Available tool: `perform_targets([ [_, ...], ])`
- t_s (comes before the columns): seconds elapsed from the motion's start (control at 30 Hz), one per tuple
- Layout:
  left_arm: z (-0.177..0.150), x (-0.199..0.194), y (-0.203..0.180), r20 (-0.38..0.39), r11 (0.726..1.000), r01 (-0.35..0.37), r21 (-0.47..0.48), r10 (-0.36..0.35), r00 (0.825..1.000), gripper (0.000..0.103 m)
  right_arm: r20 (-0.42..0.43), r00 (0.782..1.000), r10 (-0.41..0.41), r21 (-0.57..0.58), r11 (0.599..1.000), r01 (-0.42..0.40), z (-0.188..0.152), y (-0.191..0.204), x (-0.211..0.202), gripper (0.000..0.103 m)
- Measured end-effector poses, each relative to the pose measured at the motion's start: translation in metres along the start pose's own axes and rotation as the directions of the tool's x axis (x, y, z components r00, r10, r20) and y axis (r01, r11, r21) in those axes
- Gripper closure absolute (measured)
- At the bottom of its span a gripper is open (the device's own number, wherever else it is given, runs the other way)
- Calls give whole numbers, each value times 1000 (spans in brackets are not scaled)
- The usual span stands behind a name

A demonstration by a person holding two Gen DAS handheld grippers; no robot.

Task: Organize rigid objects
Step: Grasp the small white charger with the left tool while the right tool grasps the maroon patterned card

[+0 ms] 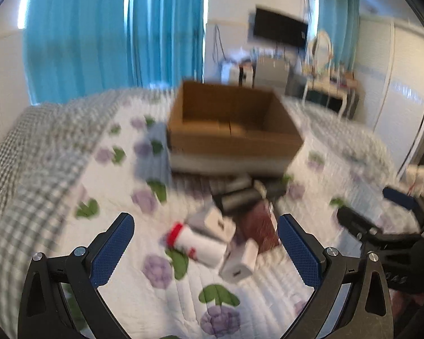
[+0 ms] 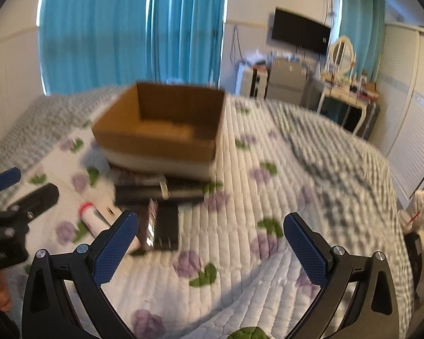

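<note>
Looking through the left wrist camera, I find the left gripper with jaws spread wide and nothing between them, poised above a cluster of small items on the floral quilt: a white bottle with a red band, two white charger blocks, a dark red box and dark cylinders lying just before the cardboard box. As far as this blurred frame shows, the box interior looks empty, so I judge sorting has barely started and every item is still to be placed. The right wrist view shows the right gripper likewise spread and empty, over bare quilt beside the pile. This view alone exposes a flat black block beside the red box's edge and the open stretch of bed to the right; the left view alone shows the charger blocks clearly.
</note>
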State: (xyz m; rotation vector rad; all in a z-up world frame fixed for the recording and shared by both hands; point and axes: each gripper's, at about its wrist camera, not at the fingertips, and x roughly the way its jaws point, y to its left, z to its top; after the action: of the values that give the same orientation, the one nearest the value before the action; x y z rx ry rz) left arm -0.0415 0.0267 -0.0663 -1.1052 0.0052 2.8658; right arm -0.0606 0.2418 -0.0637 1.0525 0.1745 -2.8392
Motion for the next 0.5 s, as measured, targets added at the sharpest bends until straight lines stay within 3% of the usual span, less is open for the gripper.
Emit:
perform_targets([
  [0.1, -16, 29, -10, -104, 1000, -5, 25, 8, 995, 9, -66, 998, -14, 1, 1000, 14, -10, -3, 21, 0],
  [0.2, -29, 46, -15, -184, 999, 40, 20, -36, 982, 23, -94, 995, 17, 38, 999, -13, -12, -12, 32, 0],
  [0.5, -49, 69, -44, -266, 982, 116, 147, -74, 961, 51, -163, 985, 50, 144, 989, -26, -14, -30, 54, 0],
])
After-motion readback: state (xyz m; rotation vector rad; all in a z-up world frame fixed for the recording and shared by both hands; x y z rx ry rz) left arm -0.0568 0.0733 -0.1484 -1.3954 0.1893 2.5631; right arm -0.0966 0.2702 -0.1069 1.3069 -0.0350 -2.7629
